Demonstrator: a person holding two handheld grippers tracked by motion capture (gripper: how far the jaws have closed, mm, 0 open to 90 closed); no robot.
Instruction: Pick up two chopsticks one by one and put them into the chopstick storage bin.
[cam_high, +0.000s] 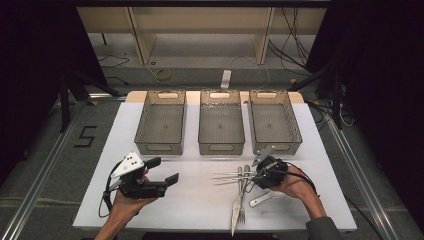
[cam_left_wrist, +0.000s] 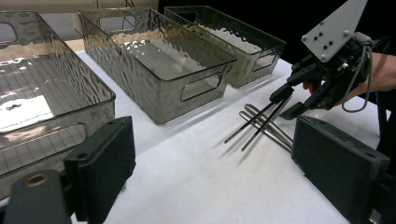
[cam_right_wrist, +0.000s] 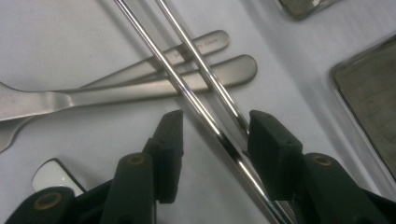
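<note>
Two thin metal chopsticks lie across the handles of a fork and a knife on the white table. My right gripper is down at their right ends. Its jaws stand one on each side of both sticks: the right pad is against one stick, the left pad is still clear. My left gripper hovers open at the front left, nothing between its jaws.
Three smoky translucent bins stand in a row at the back: left, middle, right, all with bare floors. A pale flat utensil lies right of the fork, near my right hand. Open tabletop separates the two grippers.
</note>
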